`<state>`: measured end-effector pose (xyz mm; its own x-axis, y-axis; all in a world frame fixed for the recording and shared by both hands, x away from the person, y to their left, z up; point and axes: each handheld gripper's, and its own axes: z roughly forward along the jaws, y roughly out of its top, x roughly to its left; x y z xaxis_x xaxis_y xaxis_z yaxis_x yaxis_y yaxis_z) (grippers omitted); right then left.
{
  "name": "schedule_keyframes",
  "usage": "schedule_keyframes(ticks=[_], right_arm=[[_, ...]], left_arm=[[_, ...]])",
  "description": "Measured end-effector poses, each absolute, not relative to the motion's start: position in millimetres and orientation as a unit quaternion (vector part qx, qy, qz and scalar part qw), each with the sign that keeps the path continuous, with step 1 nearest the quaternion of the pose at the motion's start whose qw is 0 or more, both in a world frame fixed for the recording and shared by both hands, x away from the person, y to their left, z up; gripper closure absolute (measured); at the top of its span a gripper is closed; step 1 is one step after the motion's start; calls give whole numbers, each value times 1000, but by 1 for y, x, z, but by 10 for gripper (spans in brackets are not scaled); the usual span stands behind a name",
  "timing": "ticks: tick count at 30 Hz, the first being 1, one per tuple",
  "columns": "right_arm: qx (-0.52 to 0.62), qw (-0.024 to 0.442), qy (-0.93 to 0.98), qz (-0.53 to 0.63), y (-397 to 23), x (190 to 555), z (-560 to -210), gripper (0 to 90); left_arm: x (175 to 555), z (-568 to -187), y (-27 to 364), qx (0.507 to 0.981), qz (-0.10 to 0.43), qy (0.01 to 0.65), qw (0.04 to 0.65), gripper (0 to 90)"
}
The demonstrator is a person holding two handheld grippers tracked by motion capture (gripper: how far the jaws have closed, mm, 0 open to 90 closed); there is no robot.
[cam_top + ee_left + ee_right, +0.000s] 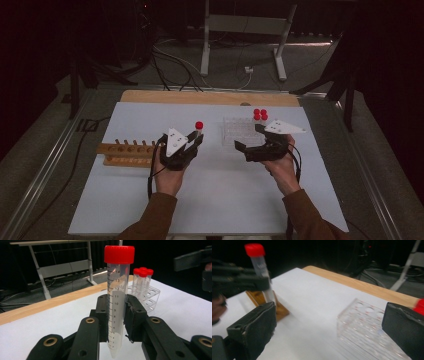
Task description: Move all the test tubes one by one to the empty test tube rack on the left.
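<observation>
My left gripper is shut on a clear graduated tube with a red cap, held upright above the white sheet. In the left gripper view the pads press on the tube at its middle, with its pointed tip hanging free. To the right my right gripper stands wide open with nothing between its jaws, just in front of a clear plastic rack. Three red-capped tubes stand at that rack's far right corner. The right gripper view has the rack between its wide pads and the held tube off to the left.
A wooden tube rack with a row of holes lies left of the left hand. The white sheet covers the table, with a wooden edge at the back. Beyond it are a metal frame and floor cables.
</observation>
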<state>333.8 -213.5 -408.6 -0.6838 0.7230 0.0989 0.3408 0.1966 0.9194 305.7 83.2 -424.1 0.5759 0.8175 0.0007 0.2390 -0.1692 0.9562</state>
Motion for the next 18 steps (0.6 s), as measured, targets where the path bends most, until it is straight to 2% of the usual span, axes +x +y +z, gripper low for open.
schedule_keyframes(ticks=[18], right_arm=[[368, 220, 742, 515, -253, 309, -429, 0]], left_arm=[[302, -422, 142, 684, 302, 402, 529, 758]])
